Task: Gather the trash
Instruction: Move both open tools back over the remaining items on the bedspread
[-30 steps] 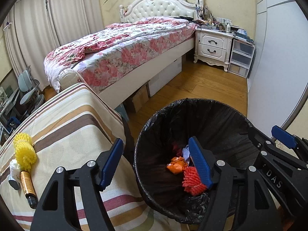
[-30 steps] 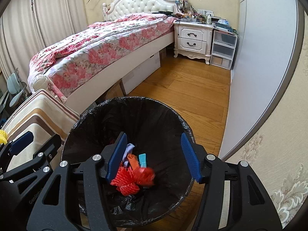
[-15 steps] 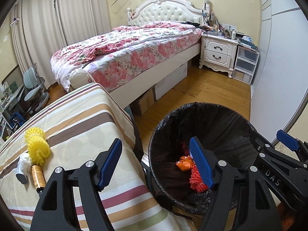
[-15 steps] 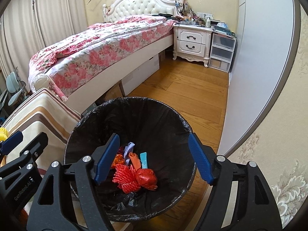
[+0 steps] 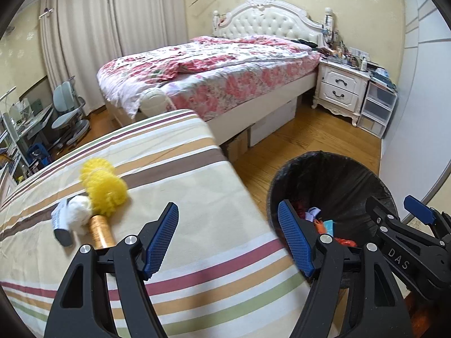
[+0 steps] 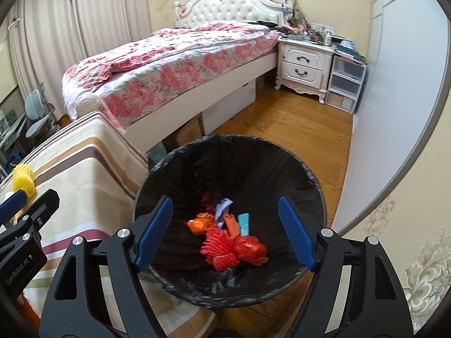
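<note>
Trash (image 5: 104, 188) left near table's (image 5: 197, 197) far-left edge, bin (image 6: 231, 146) off right edge. Both claws, left (image 5: 228, 236) and right (image 6: 225, 229), apart, empty; right just widened. Approach low, straddle yellow mesh.

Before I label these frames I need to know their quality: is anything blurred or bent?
Left wrist view: the yellow net and striped cloth are smeared, the wall bows. Right wrist view: mostly sharp, the bin rim is slightly soft, dark corners.

Home bedroom: floral-quilted bed (image 5: 225, 67) w/ tufted headboard (image 5: 265, 25), white nightstand (image 5: 339, 87), curtains (image 5: 84, 45).
</note>
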`<state>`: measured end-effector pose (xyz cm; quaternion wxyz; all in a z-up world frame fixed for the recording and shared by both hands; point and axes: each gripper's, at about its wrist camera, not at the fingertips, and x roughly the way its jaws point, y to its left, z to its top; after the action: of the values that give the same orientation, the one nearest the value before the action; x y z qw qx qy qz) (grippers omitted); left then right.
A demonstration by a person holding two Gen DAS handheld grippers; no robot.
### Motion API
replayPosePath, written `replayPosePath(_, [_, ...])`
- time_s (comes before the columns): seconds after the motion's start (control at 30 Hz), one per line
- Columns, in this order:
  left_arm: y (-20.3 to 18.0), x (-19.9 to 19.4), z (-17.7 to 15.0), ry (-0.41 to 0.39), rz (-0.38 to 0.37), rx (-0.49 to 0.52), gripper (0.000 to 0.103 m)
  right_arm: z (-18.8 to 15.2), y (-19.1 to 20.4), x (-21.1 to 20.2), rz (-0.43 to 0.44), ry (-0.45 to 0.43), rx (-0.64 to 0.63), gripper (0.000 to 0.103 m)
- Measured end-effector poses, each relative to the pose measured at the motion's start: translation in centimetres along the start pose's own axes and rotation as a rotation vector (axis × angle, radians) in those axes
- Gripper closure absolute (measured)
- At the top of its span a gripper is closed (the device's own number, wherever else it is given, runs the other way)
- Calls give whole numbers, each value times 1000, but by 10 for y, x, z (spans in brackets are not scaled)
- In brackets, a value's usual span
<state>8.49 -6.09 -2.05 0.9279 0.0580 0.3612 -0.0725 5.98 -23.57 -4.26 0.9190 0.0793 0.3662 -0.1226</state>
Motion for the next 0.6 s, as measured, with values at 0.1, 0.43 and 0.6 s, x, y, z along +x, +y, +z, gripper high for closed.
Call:
replayPosePath(0.1, [18, -6, -6, 3, 23, -30, 32, -2, 16, -4, 23, -1, -28, 27])
replayPosePath(0.43, [81, -21, -25, 19, 112, -125, 32, -8, 74, -14, 107, 5, -124, 27])
replayPosePath(0.6, [113, -28, -36, 32, 157, -177, 32, -13, 103, -18, 146, 8, -174, 27])
